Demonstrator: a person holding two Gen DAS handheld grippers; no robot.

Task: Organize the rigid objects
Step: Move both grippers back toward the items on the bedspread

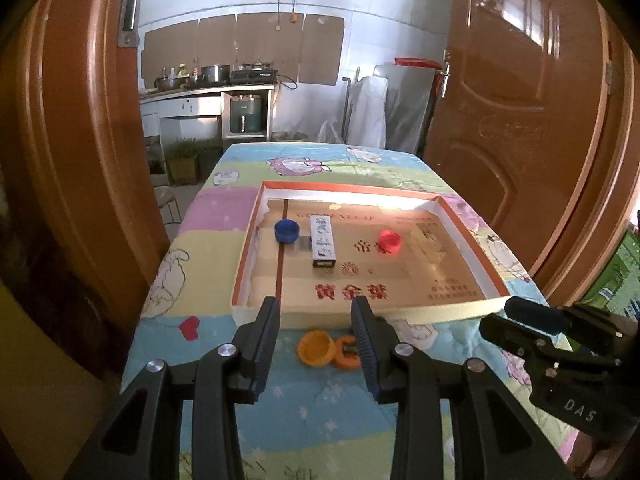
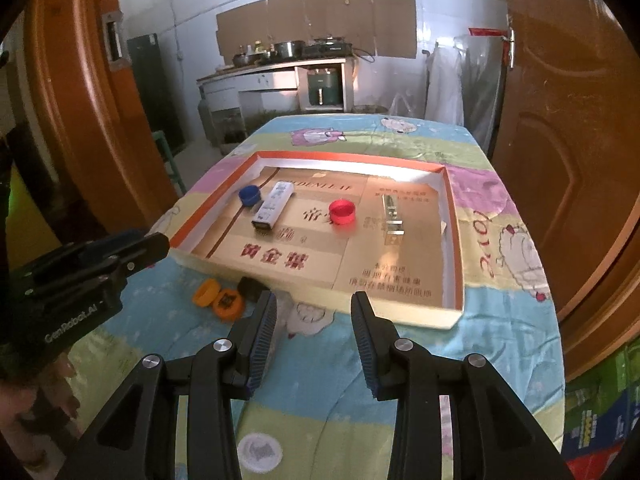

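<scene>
A: Where are the pieces that want tidying?

B: Two orange caps (image 1: pixel 316 348) lie on the cloth just in front of the tray's near wall, side by side and touching; a small dark block (image 2: pixel 251 287) sits just beyond them against that wall, seen only from the right wrist view; inside the shallow cardboard tray (image 1: pixel 240 280) rest a blue cap (image 1: pixel 287 231), a white box (image 1: pixel 323 246) beside it, a red cap (image 1: pixel 389 241) and a clear piece (image 2: pixel 392 216) further right.

A: And the tools?

B: The left gripper (image 1: pixel 316 330) hovers over the orange caps with its fingers spread wide and nothing between them; the right gripper (image 2: pixel 314 326) hangs near the tray's front wall, likewise spread and empty.

A: So the step in hand?

B: I judge it is picking up one orange cap for the tray; the left one is best placed; I would drop straight down so the pads straddle a single cap, not both, since they touch and the second may skid away; close across the rim, lift clear of the tray wall, then set it down in a bare patch of the tray, away from the white box.

A: Anything beyond?

B: A cartoon-print cloth (image 1: pixel 208 216) covers the table; brown doors stand either side.
</scene>
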